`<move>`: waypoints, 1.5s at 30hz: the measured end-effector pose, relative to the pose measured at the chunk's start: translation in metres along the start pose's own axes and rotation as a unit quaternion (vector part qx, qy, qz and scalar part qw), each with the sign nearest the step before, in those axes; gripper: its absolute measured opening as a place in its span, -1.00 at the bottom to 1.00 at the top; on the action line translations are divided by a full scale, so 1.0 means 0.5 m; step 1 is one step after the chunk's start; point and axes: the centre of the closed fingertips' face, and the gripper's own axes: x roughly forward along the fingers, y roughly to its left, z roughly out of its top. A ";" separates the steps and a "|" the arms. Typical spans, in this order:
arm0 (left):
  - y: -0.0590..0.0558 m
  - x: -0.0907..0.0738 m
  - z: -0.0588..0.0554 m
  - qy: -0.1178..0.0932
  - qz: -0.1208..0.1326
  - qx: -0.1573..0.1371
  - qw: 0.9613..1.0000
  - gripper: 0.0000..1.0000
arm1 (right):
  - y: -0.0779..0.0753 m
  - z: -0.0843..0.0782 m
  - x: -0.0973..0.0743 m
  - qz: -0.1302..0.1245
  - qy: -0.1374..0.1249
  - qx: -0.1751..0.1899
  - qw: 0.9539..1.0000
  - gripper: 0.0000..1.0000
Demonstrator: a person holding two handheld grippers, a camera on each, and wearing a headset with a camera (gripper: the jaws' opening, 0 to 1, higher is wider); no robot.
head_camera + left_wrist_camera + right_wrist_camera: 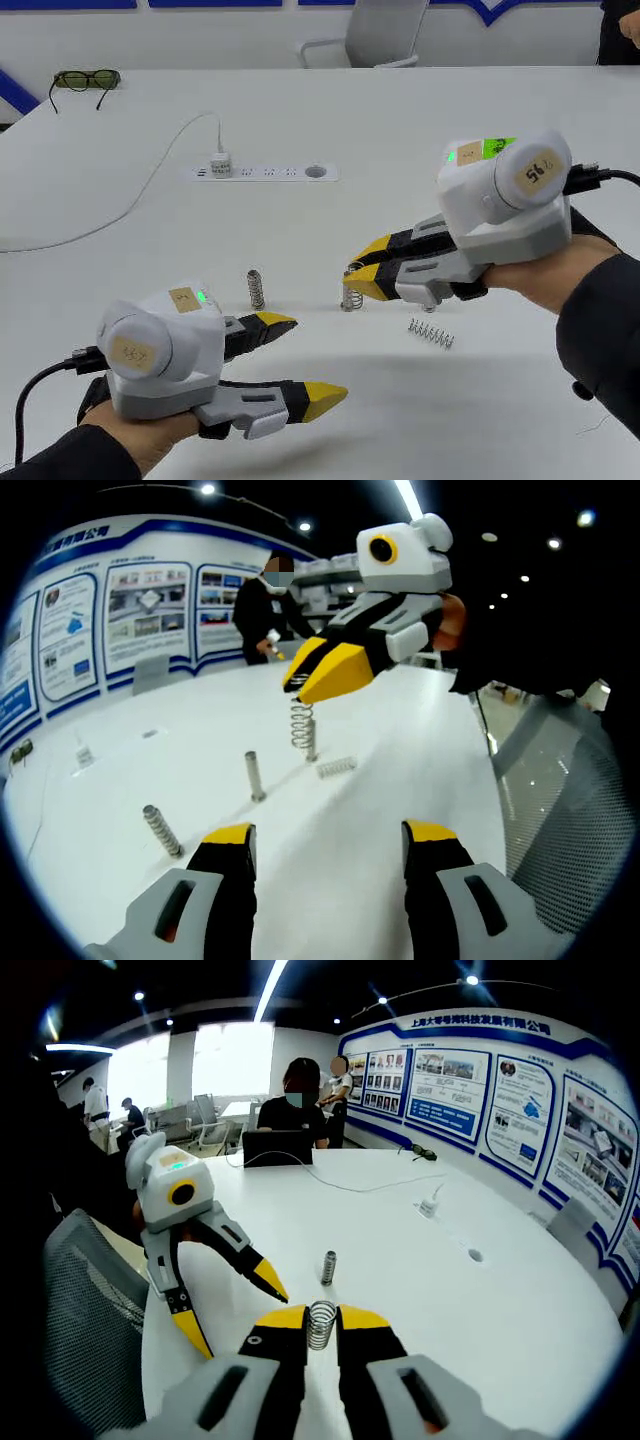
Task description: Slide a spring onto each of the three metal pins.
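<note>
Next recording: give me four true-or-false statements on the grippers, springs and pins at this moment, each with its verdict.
1. The right gripper is shut on a spring. True.
2. The left gripper grips a spring. False: its jaws stand open with nothing between them.
3. A loose spring lies flat on the table. True.
4. Every pin already wears a spring. False: the left gripper view shows a bare pin.

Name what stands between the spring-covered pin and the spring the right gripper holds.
A bare metal pin, upright, stands between the spring-covered pin and the spring in the right gripper; the left gripper view shows it.
</note>
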 end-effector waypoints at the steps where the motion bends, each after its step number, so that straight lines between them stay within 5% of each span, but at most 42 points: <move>1: 0.000 0.000 0.000 0.000 0.000 -0.001 1.000 0.21 | -0.008 0.002 0.000 -0.006 -0.002 0.001 1.000 -0.76; 7: -0.001 -0.003 0.000 -0.001 0.004 -0.005 1.000 0.27 | -0.056 0.012 0.011 -0.036 -0.013 0.014 0.999 -0.76; 16: -0.003 -0.009 -0.003 -0.001 0.006 -0.012 1.000 0.33 | -0.085 0.000 0.042 -0.049 -0.014 0.036 0.998 -0.76; 45: -0.001 -0.015 -0.013 0.002 0.014 -0.024 1.000 0.29 | -0.095 -0.064 0.092 -0.043 0.016 0.066 0.997 -0.76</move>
